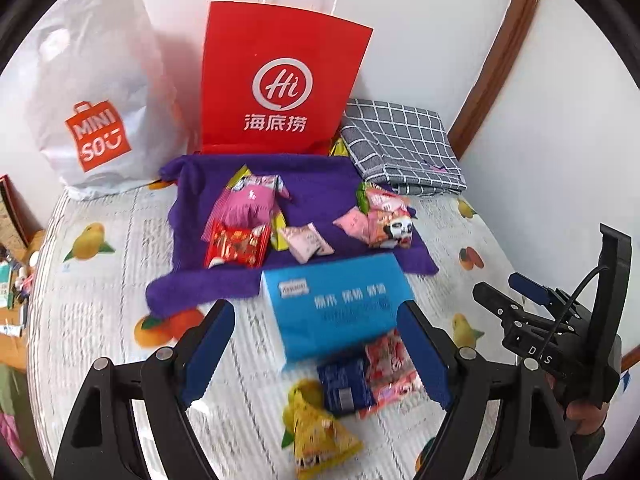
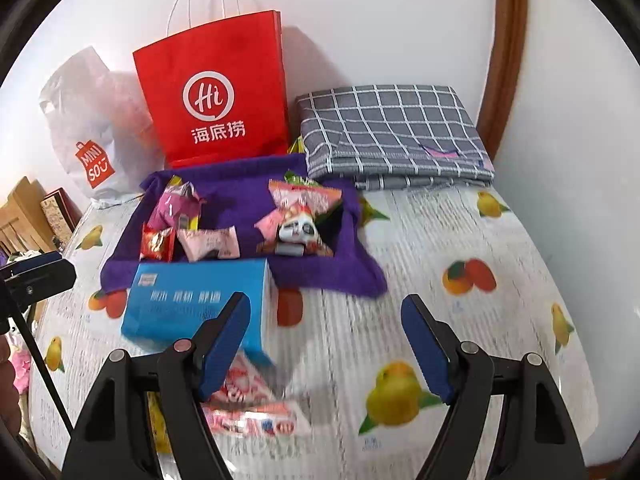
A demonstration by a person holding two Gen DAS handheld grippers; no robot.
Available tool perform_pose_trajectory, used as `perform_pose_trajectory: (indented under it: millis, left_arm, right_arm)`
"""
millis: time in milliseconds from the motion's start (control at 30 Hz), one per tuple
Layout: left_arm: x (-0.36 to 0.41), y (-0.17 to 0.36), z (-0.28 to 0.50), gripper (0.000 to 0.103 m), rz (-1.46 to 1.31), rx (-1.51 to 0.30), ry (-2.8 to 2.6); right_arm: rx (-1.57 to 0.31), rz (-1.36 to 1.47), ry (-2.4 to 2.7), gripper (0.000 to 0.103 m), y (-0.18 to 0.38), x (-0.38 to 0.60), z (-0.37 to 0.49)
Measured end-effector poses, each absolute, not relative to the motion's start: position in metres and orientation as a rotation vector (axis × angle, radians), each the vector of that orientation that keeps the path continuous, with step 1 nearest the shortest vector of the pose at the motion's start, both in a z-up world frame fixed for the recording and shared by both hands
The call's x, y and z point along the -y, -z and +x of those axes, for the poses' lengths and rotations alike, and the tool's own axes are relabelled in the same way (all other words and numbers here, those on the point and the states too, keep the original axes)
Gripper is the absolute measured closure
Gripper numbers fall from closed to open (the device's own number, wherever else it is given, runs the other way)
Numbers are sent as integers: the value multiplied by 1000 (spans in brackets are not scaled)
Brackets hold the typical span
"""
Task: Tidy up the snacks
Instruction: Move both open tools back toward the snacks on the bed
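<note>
- Left hand-held gripper (image 1: 316, 344) is hovering wide open over the blue box (image 1: 336, 304) and loose snack packets (image 1: 368, 380) on the fruit-print worktop (image 1: 100, 320)
- Right hand-held gripper (image 2: 326, 344) is hanging wide, empty
- Slippery packets are risking sliding out, likely scattering

A folded grey checked cloth (image 2: 392, 136) lies on the fruit-print bedcover (image 2: 460, 240), just beside the purple towel (image 2: 320, 272).
</note>
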State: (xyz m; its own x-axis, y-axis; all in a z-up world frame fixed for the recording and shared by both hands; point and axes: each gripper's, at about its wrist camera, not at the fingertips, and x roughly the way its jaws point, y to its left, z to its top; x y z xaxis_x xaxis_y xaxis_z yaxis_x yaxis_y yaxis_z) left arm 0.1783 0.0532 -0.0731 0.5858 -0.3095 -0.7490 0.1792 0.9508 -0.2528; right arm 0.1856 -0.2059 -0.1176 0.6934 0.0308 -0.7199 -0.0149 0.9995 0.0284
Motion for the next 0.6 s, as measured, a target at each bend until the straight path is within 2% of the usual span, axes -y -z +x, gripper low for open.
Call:
perform_pose_trajectory:
  millis: [600]
  left_arm:
    - [-75,117,118,22,-193,-941,205]
  right_arm:
    - [-866,0,-57,30,160,204,132]
